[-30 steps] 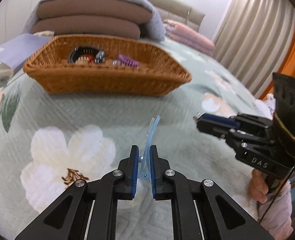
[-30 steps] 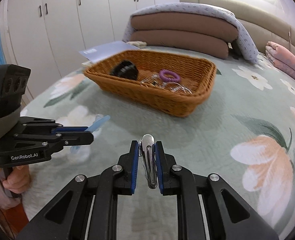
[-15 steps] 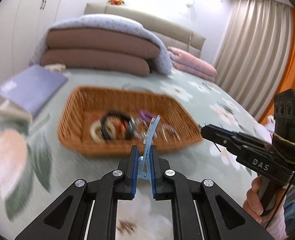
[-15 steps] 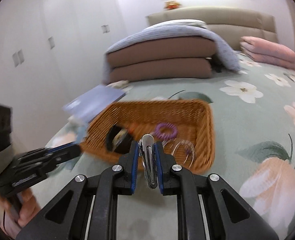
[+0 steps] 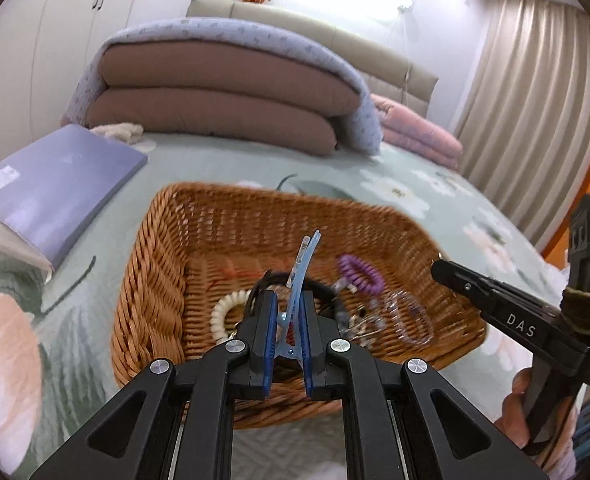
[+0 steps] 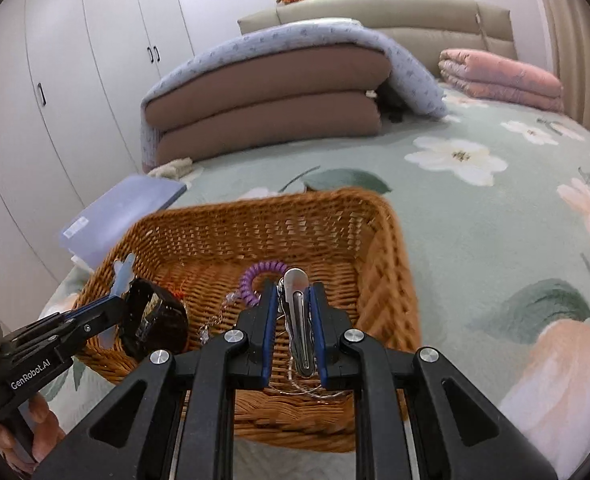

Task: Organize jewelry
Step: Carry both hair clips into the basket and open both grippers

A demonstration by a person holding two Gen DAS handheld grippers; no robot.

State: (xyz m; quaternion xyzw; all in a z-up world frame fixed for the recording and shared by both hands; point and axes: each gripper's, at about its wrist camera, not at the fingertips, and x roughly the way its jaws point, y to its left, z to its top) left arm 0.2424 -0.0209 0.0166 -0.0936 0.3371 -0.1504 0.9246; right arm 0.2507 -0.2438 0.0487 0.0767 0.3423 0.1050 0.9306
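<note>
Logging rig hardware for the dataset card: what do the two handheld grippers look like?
Both are matte black linkage frames with silver pivot bolts and blue finger pads. The left gripper shows white "GenRobot.AI" lettering in the right wrist view. The right gripper shows white "DAS" lettering, an olive band on its handle, a green LED and a black cable in the left wrist view.

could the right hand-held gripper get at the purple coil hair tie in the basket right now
Probably not as things stand. The right hand-held gripper is shut on a silver hair clip, so it has no free grip. The purple coil hair tie itself lies uncovered just ahead in the open-topped wicker basket.
</note>
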